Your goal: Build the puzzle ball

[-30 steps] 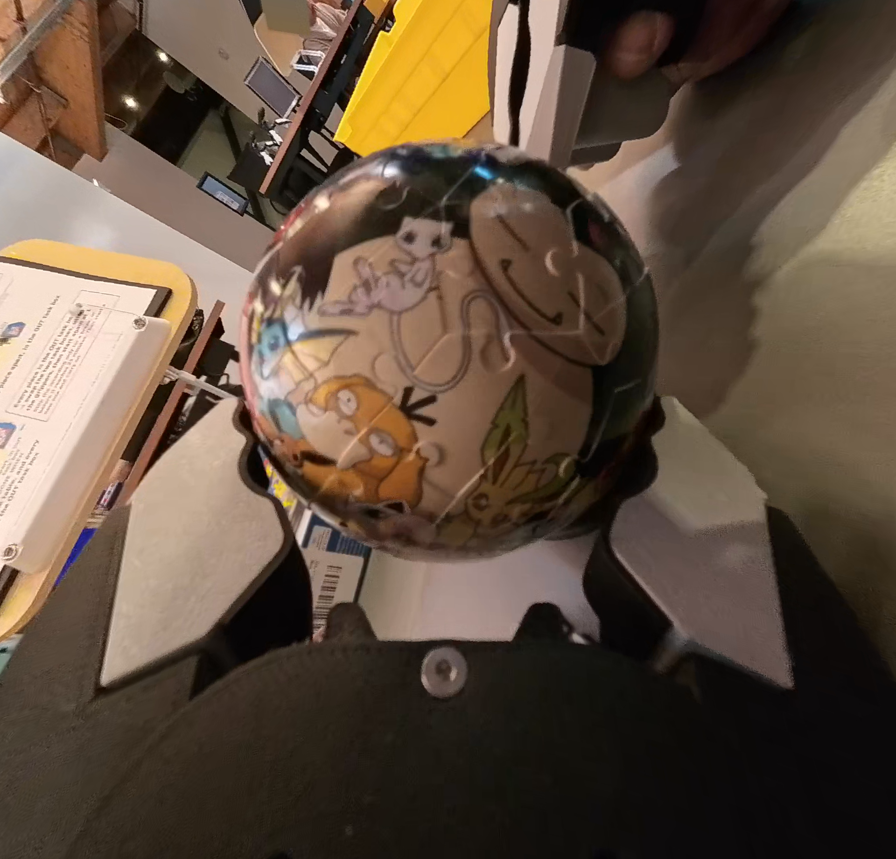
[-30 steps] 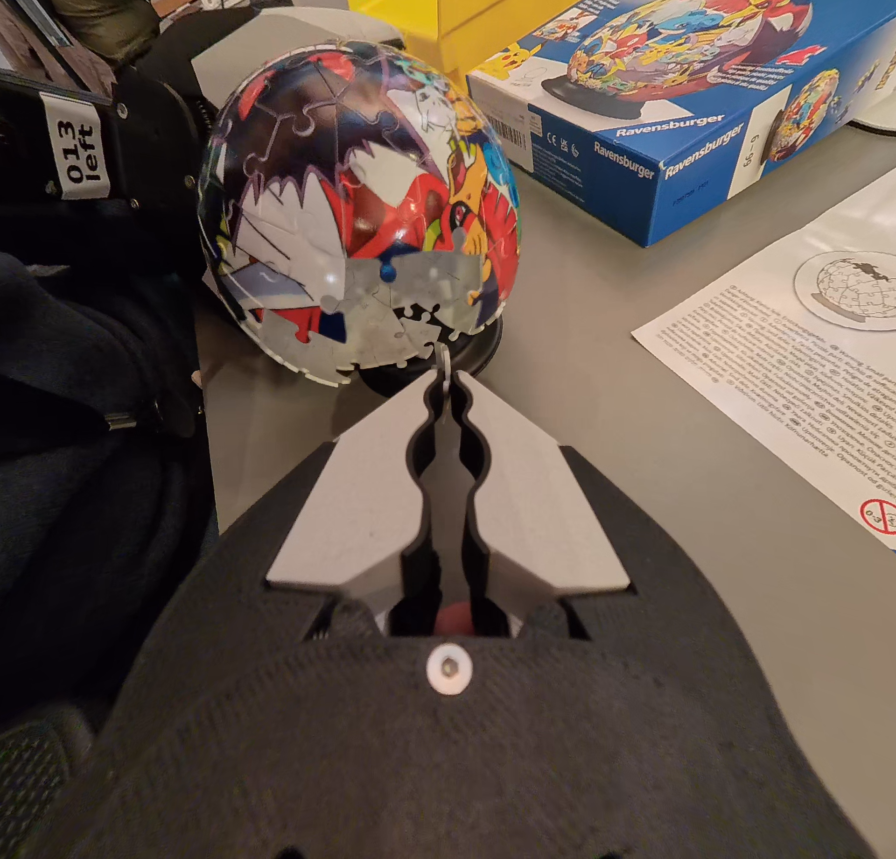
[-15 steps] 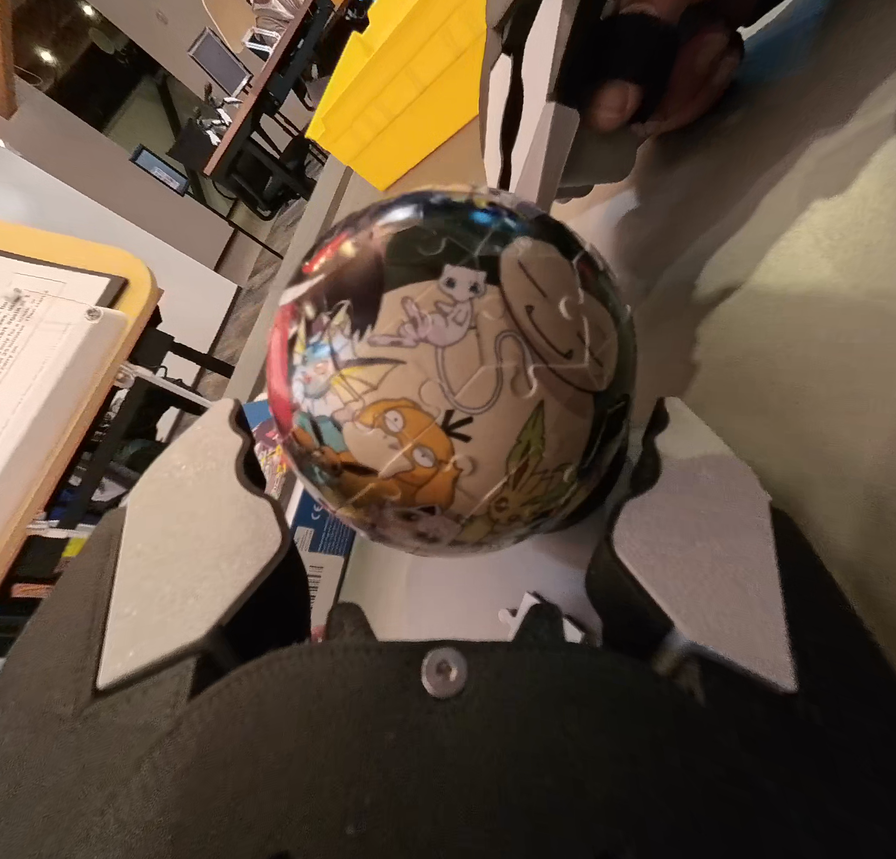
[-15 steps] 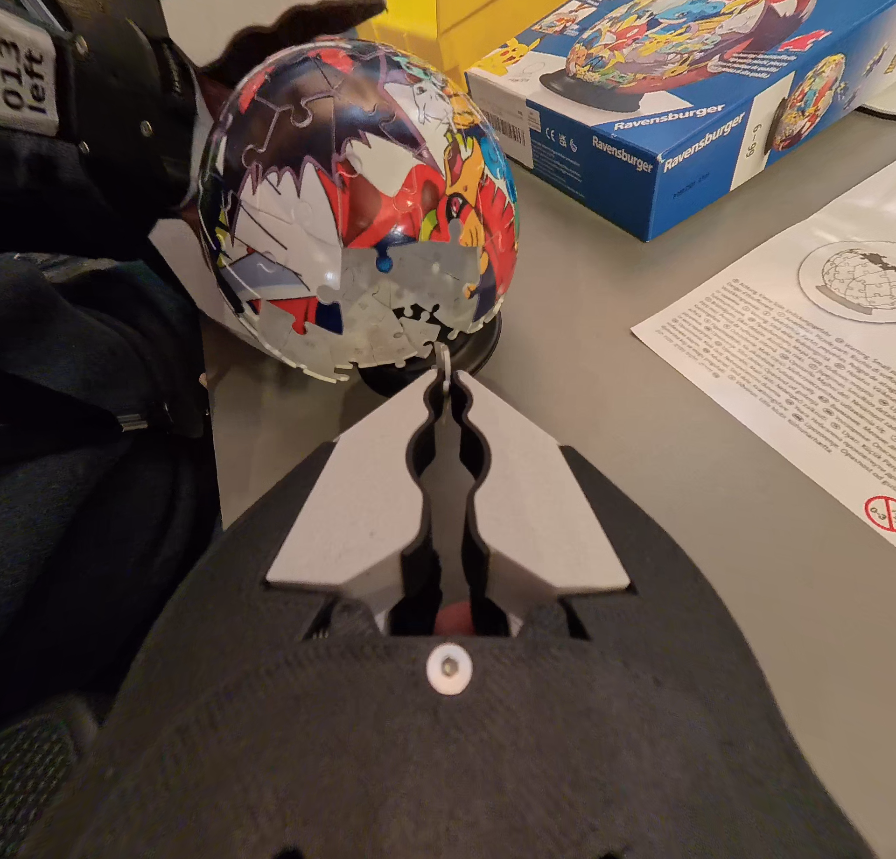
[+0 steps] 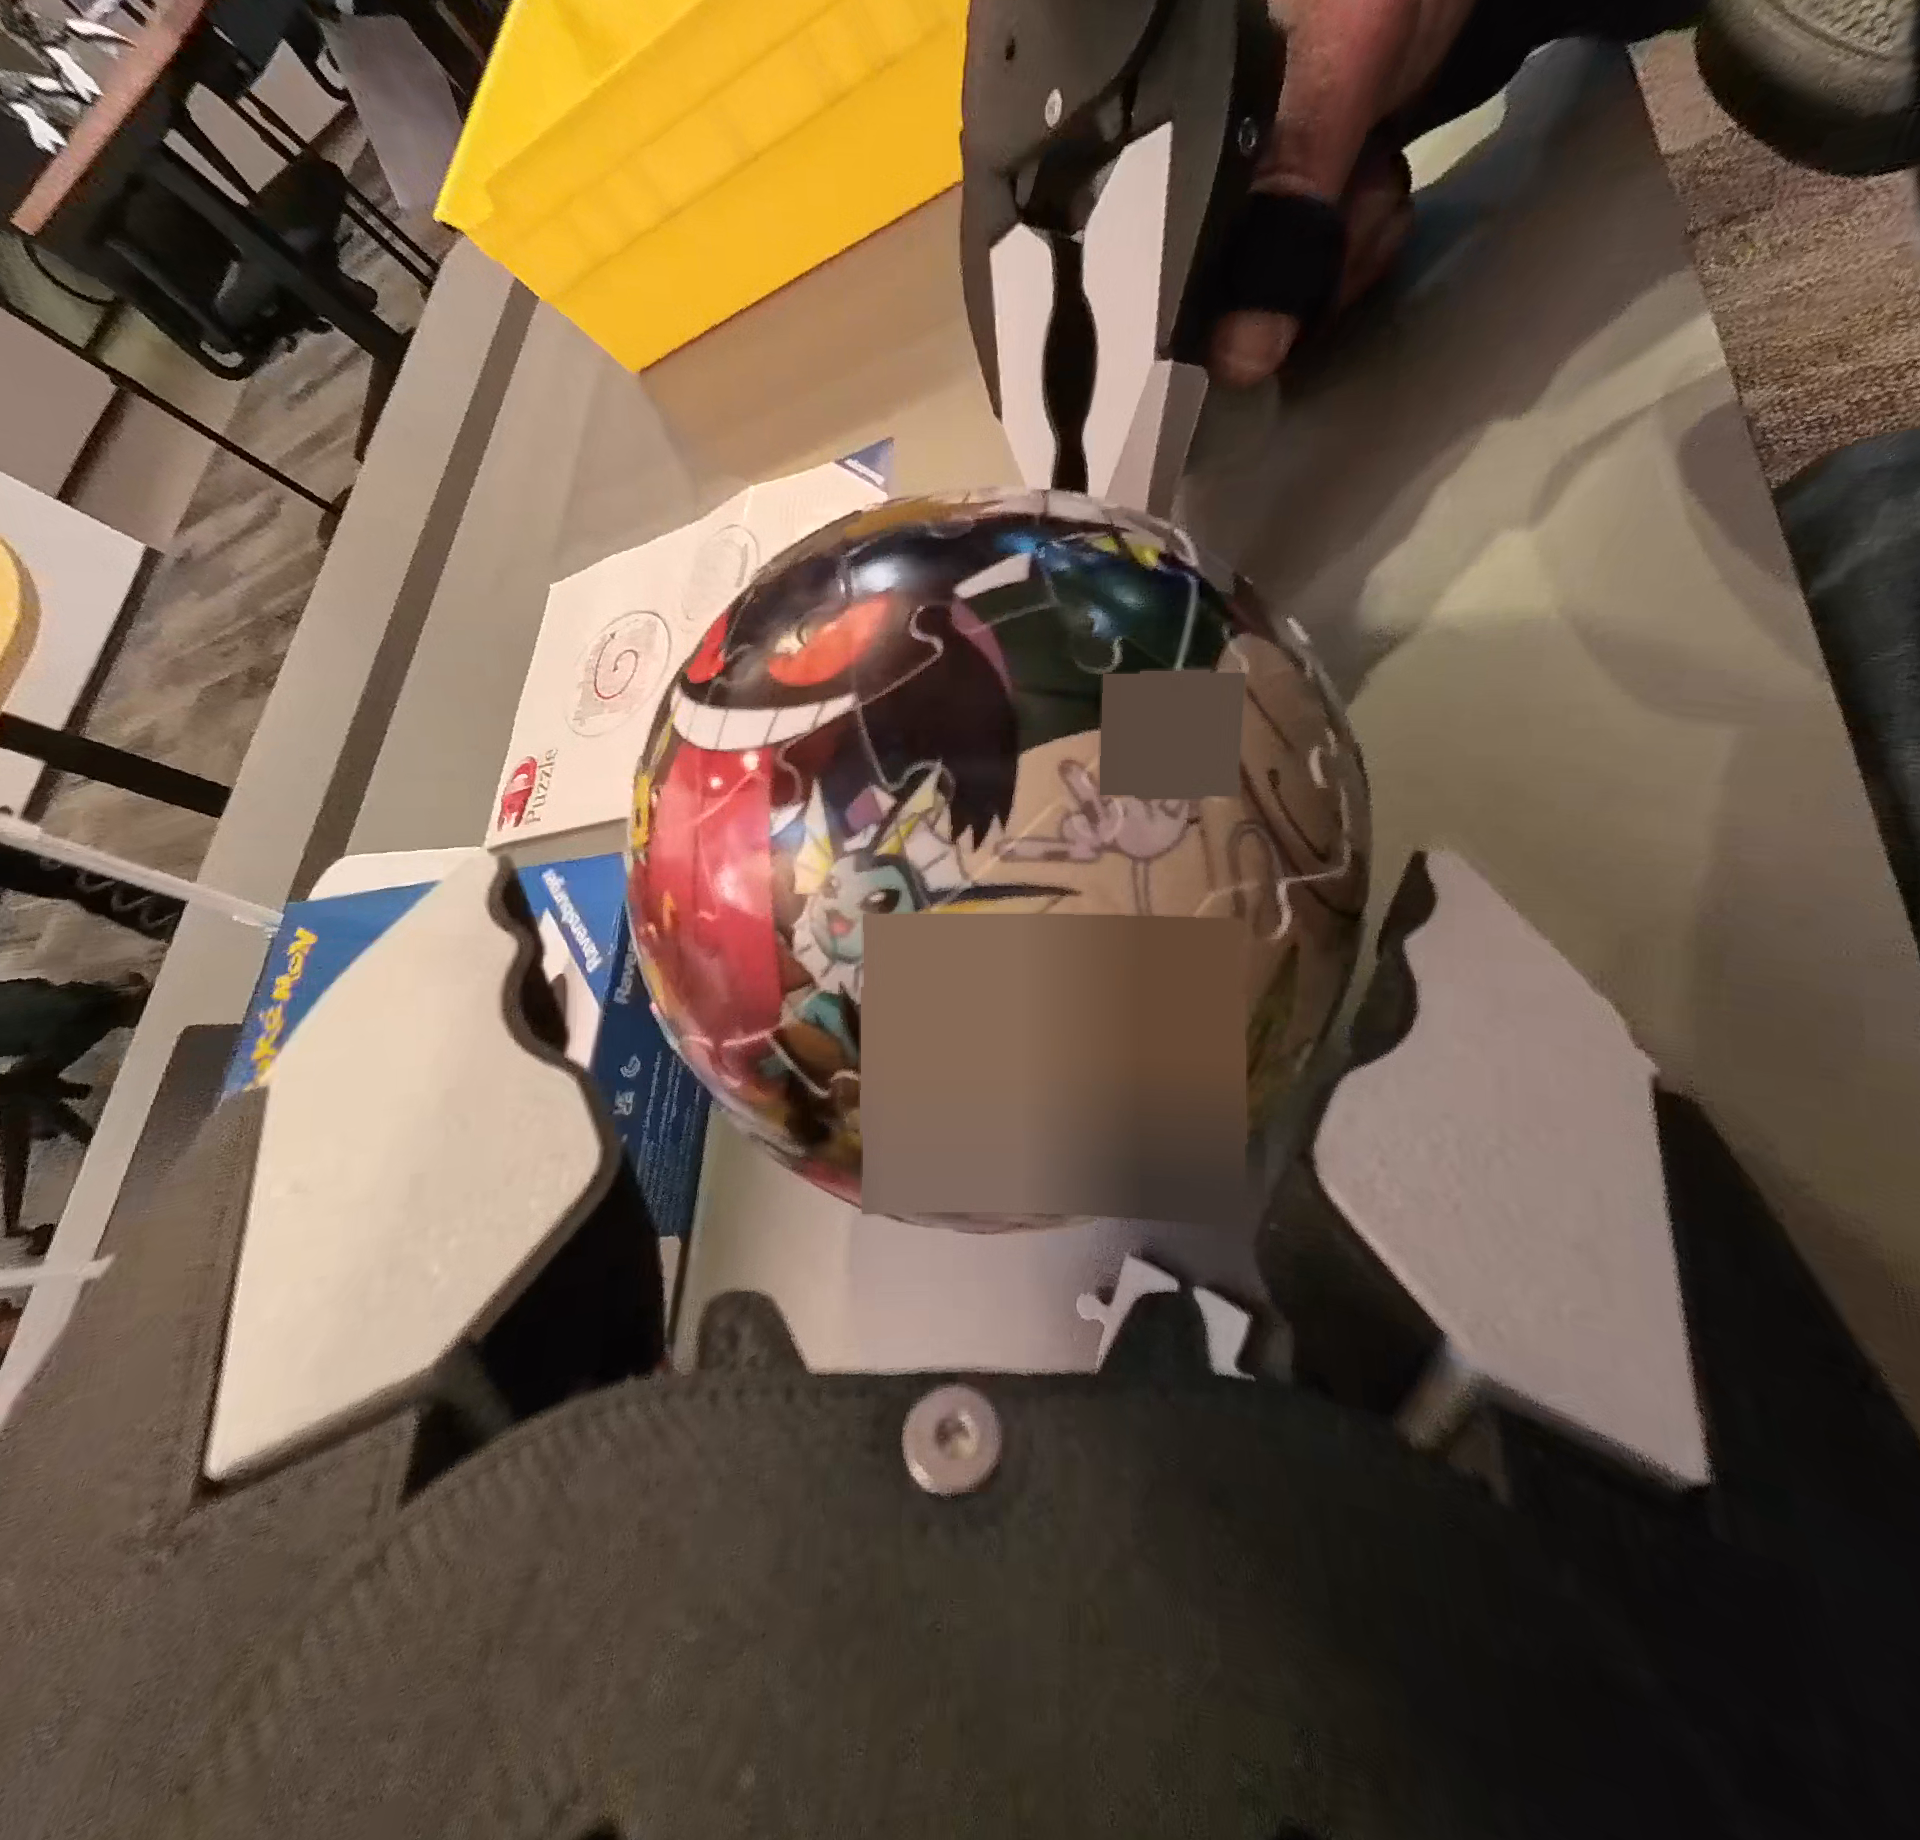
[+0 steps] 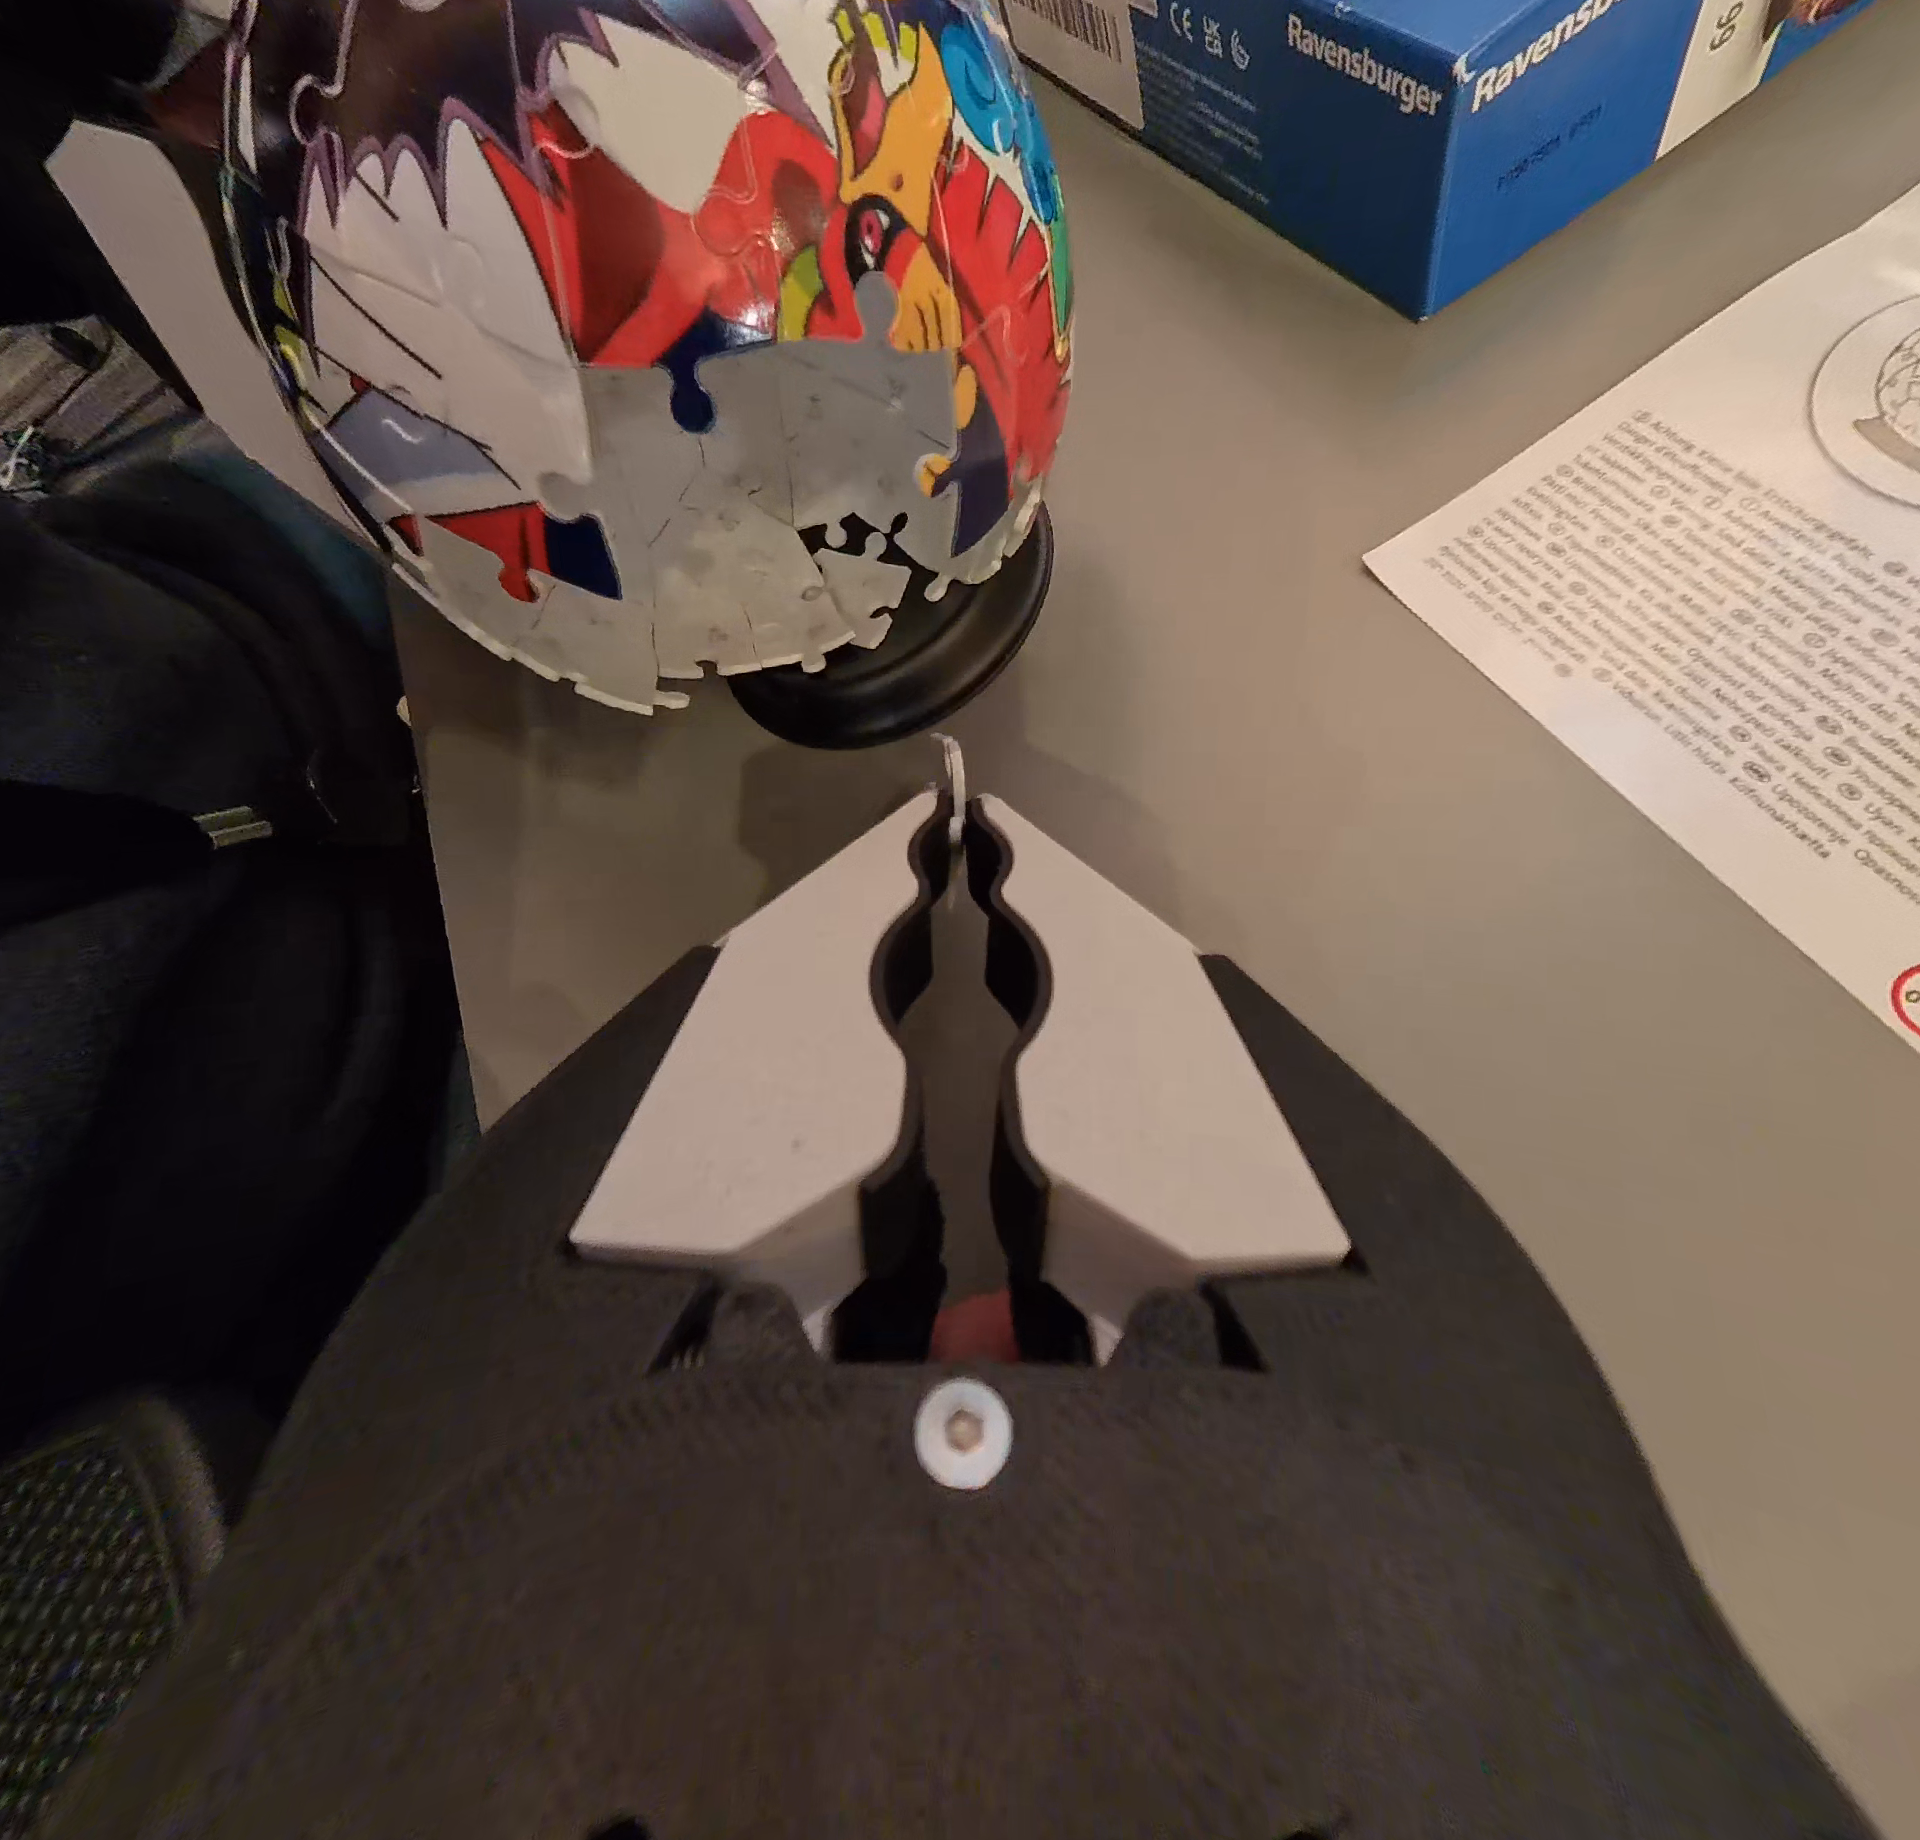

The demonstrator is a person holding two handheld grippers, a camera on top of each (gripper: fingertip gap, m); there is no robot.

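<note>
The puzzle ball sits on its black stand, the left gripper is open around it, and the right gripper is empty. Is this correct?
Not entirely. The right gripper is not empty: the right wrist view shows it shut on a thin puzzle piece. The rest holds: the puzzle ball sits on its black stand, and the left gripper is open around it.

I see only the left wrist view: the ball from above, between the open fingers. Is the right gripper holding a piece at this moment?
Observer: Yes. The right gripper is shut on a thin pale puzzle piece, seen edge-on, just short of the puzzle ball.
Operator: Does the ball stand on something?
Observer: It sits on a round black stand and overhangs it on one side.
Operator: Where is a gap left?
Observer: A small dark opening, shaped like a piece, shows low on the ball among grey pieces, just above the stand.
</note>
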